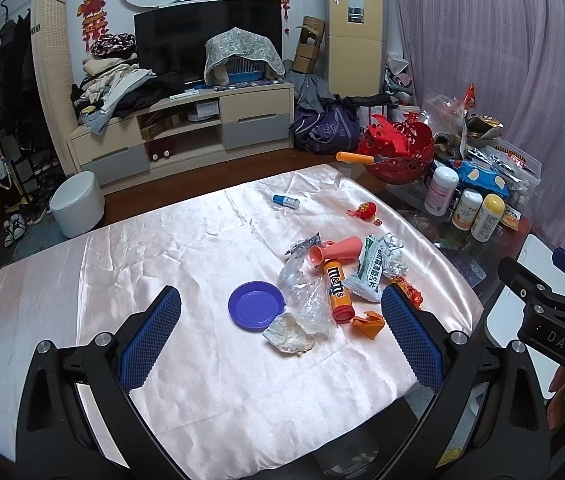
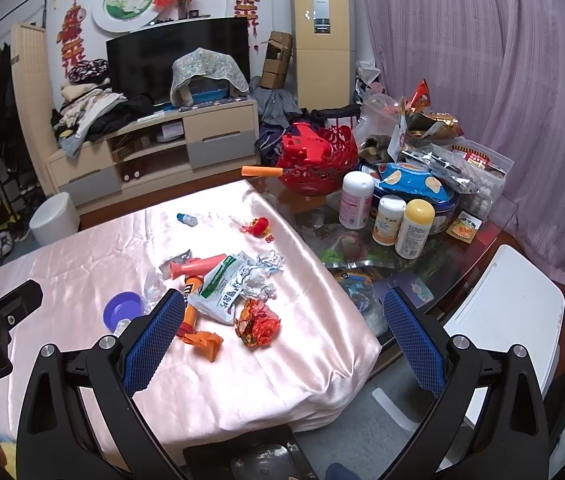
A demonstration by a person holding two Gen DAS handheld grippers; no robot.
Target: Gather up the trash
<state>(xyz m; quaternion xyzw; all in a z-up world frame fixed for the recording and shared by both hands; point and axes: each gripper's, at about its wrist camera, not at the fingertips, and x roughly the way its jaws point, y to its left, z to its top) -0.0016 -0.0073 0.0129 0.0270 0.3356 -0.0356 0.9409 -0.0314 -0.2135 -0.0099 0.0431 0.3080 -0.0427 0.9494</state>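
Blue dish [image 1: 256, 305] bare, red basket [image 2: 318, 160] holding red toy [image 2: 304, 142]

Trash I can see, all loose on the pink satin cloth [image 1: 202, 248]:

- Orange M&M's tube [image 1: 336, 292], lying flat, red cap toward me.
- Crumpled clear plastic wrap [image 1: 302, 296], touching the tube's left side.
- Soiled white tissue wad [image 1: 288, 336], just beside the wrap's near edge.
- Folded orange paper scrap [image 1: 368, 322], near the tube's cap.
- White-and-green printed sachet [image 2: 222, 288], flattened, tilted, overlapping the tube.
- Crumpled foil-white wrapper [image 2: 262, 272], touching the sachet.
- Red-gold crumpled wrapper [image 2: 258, 326], apart, nearest the table edge.
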